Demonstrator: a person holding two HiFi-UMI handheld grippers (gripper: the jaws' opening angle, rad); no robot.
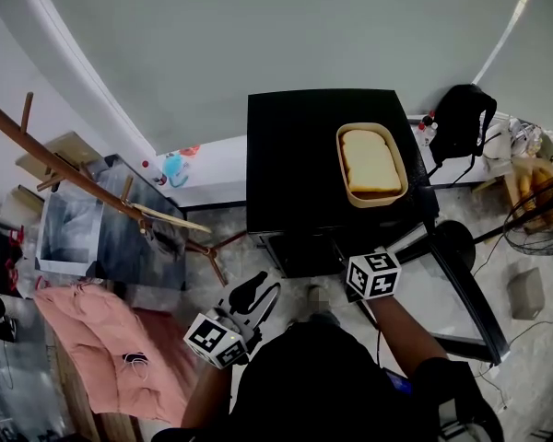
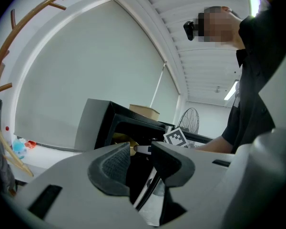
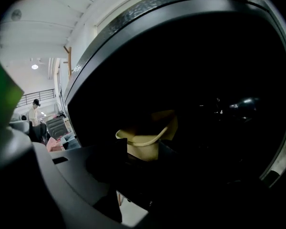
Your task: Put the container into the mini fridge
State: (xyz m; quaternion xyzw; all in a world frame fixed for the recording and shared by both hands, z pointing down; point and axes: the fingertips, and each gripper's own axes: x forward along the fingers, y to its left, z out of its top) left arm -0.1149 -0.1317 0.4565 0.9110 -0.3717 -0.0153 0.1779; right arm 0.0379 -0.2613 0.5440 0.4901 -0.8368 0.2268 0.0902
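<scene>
Left tool [image 2: 140,151] and right tool [image 3: 143,152] stand part-spread, empty; pulling the right one back could drag the container [image 3: 142,142] over the front edge of the mini fridge [image 1: 295,155].

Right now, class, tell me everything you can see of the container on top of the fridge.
The container is a tan, oblong tub with rounded corners and a raised rim, matte like plastic. A pale yellow slab with rounded corners nearly fills it; whether it is a lid or food, I cannot tell. The tub sits flat on the black fridge, toward the right side of its top in the head view, its long axis running front to back. Only the fridge touches it.
</scene>
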